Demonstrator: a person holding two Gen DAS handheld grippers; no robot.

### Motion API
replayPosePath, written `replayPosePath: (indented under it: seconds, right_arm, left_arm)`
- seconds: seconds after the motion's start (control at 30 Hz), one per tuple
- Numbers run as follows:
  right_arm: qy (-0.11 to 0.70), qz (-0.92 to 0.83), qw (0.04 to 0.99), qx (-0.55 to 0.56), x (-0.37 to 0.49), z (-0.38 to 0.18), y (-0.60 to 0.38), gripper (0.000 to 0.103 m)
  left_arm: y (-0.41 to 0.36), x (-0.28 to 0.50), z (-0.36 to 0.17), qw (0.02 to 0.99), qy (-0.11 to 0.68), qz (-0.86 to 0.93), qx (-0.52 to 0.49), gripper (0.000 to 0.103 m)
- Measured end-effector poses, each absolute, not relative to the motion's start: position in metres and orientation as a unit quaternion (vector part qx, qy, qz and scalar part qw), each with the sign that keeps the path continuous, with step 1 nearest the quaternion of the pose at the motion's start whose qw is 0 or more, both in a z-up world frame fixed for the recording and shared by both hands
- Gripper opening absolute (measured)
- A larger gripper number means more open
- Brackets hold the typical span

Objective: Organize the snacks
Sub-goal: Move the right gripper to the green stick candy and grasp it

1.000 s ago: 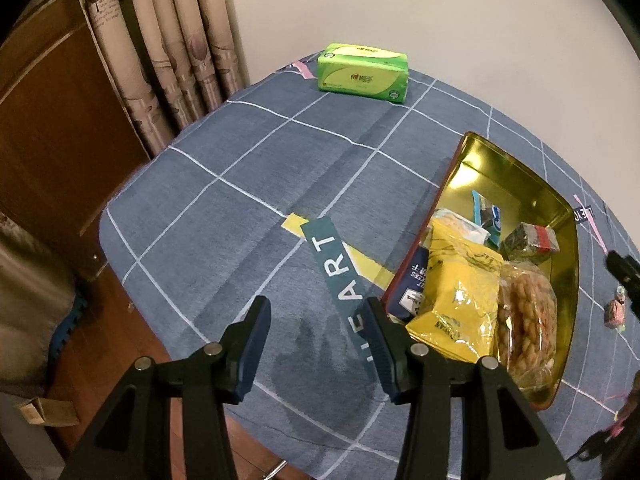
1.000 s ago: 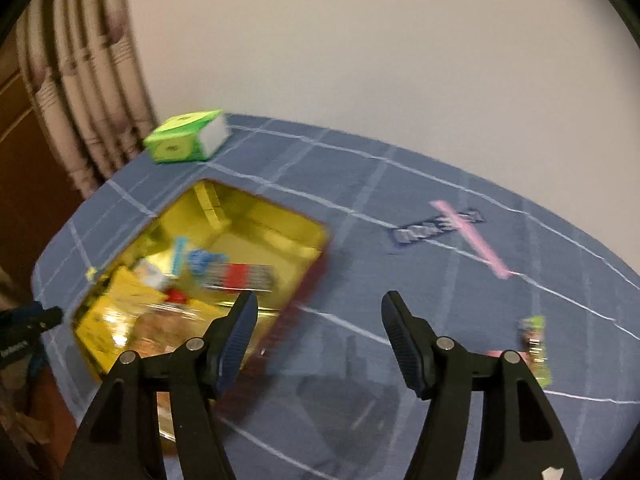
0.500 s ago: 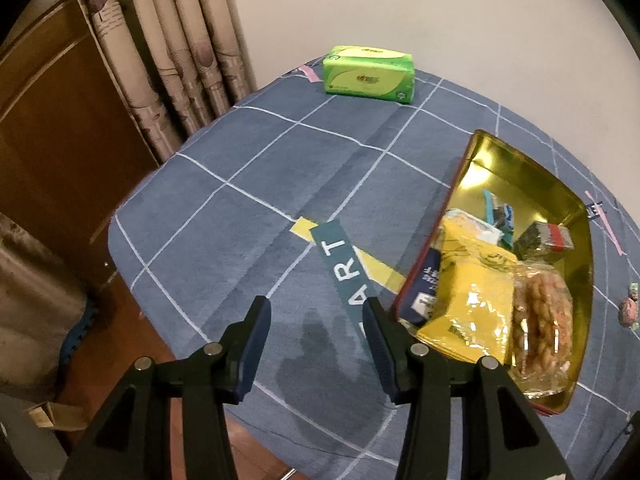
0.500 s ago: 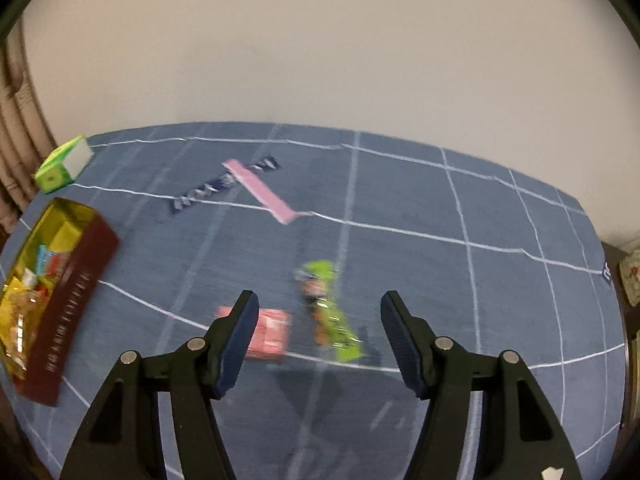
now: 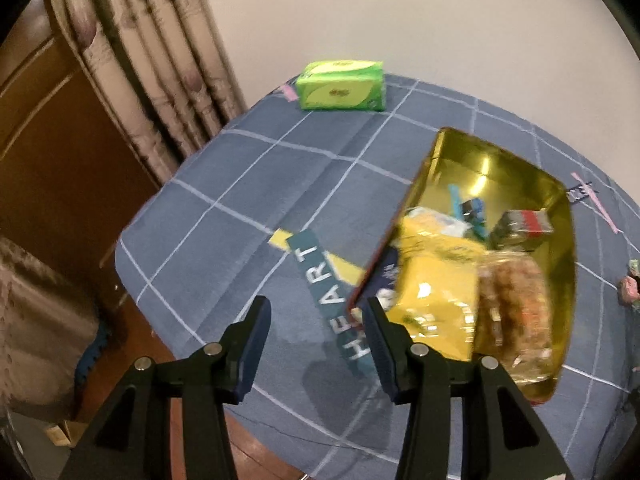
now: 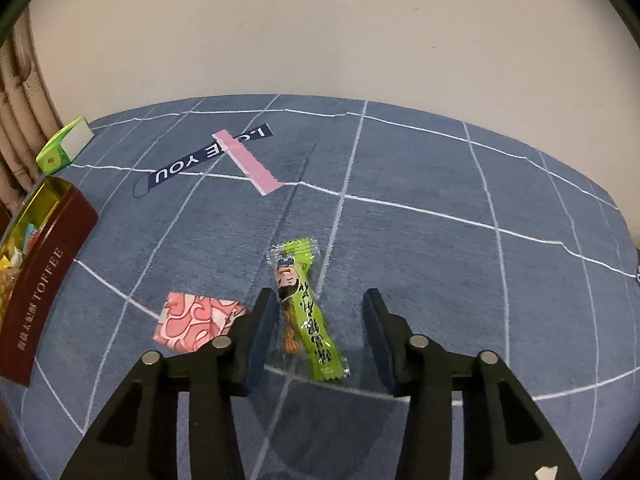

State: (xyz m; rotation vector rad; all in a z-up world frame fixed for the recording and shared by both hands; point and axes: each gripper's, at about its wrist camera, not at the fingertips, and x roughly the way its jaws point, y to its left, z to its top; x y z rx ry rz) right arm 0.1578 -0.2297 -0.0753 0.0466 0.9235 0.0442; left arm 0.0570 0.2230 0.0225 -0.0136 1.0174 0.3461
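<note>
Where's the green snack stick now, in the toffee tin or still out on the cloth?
Out. The green snack stick lies flat on the blue cloth, right of the toffee tin, between the open right gripper fingers, not gripped.

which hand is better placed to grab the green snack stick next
Right. The right hand-held gripper already straddles the green snack stick, its jaws just closing but not yet pressing it. The left hand-held gripper hangs empty beside the tin.
</note>
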Motion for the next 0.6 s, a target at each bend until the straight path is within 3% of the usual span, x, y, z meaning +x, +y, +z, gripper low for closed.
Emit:
replayPosePath:
  seconds: [0.2,0.27,0.6]
  right_arm:
    - [0.430,0.036,0.902,0.023,0.157,-0.079,-0.225,0.027]
    - [0.427,0.037,0.903,0.014,0.154,-0.079,-0.224,0.018]
    - [0.420,0.014,0.908,0.003,0.132,-0.078,-0.247,0.018]
  left_arm:
    - [0.181,0.065,0.037,0.869,0.477,0.132,0.014,0.049]
    - [0.163,0.070,0.038,0.872,0.476,0.113,0.025,0.049]
    - [0.053,0.097,0.017,0.871,0.487,-0.012,0.071,0.049]
